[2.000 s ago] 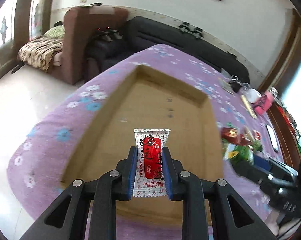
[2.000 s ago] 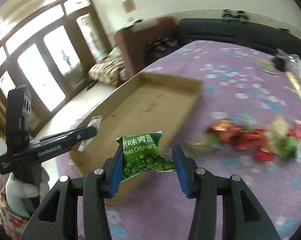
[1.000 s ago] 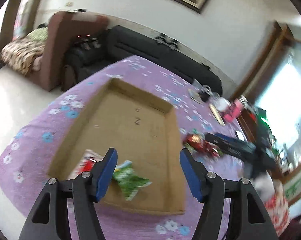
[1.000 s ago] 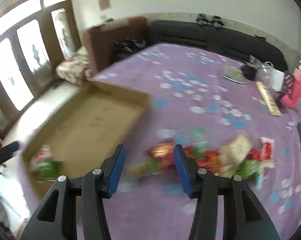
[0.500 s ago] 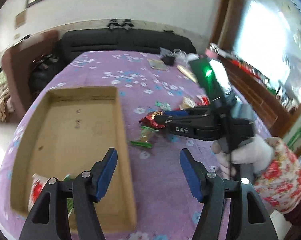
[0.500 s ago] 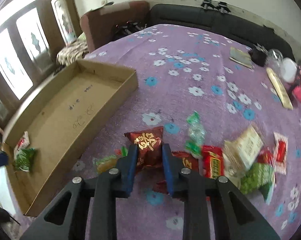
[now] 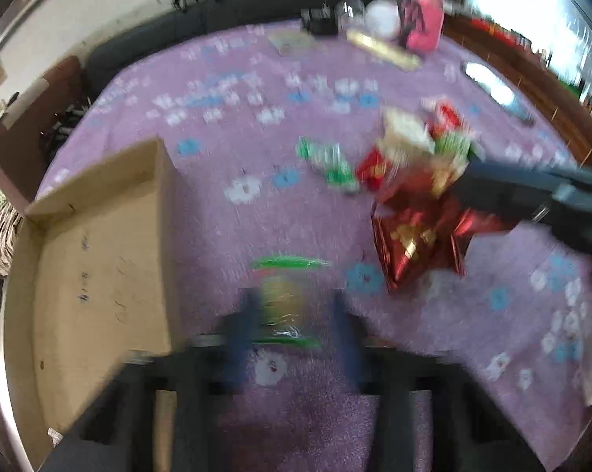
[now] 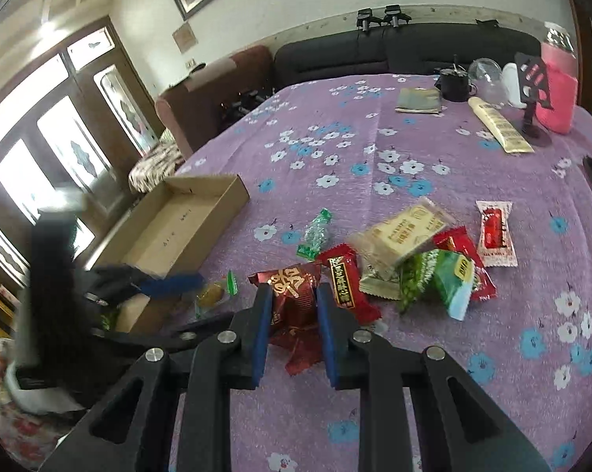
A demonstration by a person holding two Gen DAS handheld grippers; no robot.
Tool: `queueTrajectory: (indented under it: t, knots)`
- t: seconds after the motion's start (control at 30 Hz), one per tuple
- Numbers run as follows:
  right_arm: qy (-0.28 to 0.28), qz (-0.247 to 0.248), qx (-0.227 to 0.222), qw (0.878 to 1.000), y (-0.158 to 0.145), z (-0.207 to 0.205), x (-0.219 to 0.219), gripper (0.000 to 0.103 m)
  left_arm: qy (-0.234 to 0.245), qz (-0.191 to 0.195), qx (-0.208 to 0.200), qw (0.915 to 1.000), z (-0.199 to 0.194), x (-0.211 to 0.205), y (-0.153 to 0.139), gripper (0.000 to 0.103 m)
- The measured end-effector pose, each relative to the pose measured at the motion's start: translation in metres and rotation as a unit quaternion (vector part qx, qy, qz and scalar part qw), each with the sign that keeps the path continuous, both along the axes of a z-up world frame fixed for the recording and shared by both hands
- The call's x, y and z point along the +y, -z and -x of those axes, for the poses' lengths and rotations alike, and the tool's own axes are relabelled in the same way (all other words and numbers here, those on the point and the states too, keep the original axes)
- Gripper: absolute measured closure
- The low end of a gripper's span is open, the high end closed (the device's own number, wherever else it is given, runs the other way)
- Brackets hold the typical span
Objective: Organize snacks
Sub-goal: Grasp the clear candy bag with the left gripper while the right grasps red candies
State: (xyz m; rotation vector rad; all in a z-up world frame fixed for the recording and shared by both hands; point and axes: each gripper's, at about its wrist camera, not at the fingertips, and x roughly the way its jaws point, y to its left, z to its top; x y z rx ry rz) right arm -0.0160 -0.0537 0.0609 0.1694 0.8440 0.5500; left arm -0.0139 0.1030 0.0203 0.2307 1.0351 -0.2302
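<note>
My right gripper (image 8: 292, 295) is shut on a dark red snack packet (image 8: 294, 299), which also shows in the left wrist view (image 7: 414, 232), held just above the purple cloth. My left gripper (image 7: 292, 310) is blurred; its jaws stand around a clear green-ended candy (image 7: 284, 299), seen in the right wrist view (image 8: 213, 293) too, beside the cardboard tray (image 7: 99, 259). I cannot tell whether the left jaws press on it. A pile of snack packets (image 8: 421, 263) lies to the right.
The cardboard tray (image 8: 185, 228) sits at the table's left edge. At the far end stand a pink box (image 8: 557, 90), a phone stand (image 8: 532, 82), a long cream package (image 8: 500, 126), a glass (image 8: 484, 70) and a grey booklet (image 8: 417, 100). A dark sofa (image 8: 374, 55) lies behind.
My right gripper closed on the dark red packet and holds it. My left gripper swung from the tray to the green-ended candy and its jaws narrowed around it.
</note>
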Motion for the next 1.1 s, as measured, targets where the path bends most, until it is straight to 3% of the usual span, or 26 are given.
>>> queueTrajectory:
  t: [0.17,0.2,0.37,0.4,0.47,0.5,0.53,0.63,0.77,0.83,0.9,1.07,1.1]
  knots:
    - [0.004,-0.039,0.005,0.999,-0.003,-0.001,-0.014,0.088,-0.013,0.008,-0.014,0.9998,0.005,0.000,-0.012,0.082]
    - [0.003,-0.042,0.004,0.999,-0.003,-0.002,-0.014,0.103,-0.017,0.019,-0.016,0.9996,0.007,0.002,-0.015,0.083]
    - [0.005,-0.032,0.002,0.999,-0.003,-0.005,-0.016,0.102,-0.019,0.049,-0.028,0.9982,0.020,0.005,-0.025,0.083]
    - [0.007,-0.023,0.002,1.000,-0.001,-0.007,-0.017,0.100,-0.021,0.056,-0.030,0.9978,0.022,0.008,-0.026,0.083]
    - [0.009,-0.011,0.006,1.000,0.002,-0.008,-0.017,0.081,-0.023,0.075,-0.035,0.9963,0.028,0.014,-0.031,0.083]
    - [0.009,-0.011,0.002,1.000,0.002,-0.007,-0.017,0.066,-0.026,0.084,-0.039,0.9954,0.032,0.018,-0.034,0.083]
    - [0.007,-0.008,-0.005,1.000,0.001,-0.006,-0.014,0.062,-0.029,0.090,-0.042,0.9946,0.034,0.021,-0.036,0.083]
    - [-0.028,0.012,-0.006,1.000,0.000,-0.008,0.004,0.058,-0.038,0.122,-0.051,0.9906,0.044,0.033,-0.045,0.083]
    - [-0.080,0.095,-0.004,0.992,0.011,-0.022,0.047,0.054,-0.057,0.156,-0.067,0.9838,0.058,0.057,-0.058,0.083]
    - [-0.083,0.141,0.003,0.986,0.022,-0.031,0.064,0.054,-0.073,0.163,-0.076,0.9811,0.066,0.072,-0.062,0.083]
    - [-0.083,0.155,0.014,0.984,0.032,-0.037,0.071,0.054,-0.092,0.160,-0.083,0.9793,0.072,0.089,-0.064,0.083]
    - [-0.060,0.156,0.013,0.986,0.023,-0.034,0.072,0.080,-0.150,0.167,-0.085,0.9708,0.077,0.139,-0.059,0.083]
    - [-0.057,0.153,0.013,0.987,0.021,-0.033,0.070,0.092,-0.161,0.169,-0.086,0.9686,0.077,0.148,-0.057,0.083]
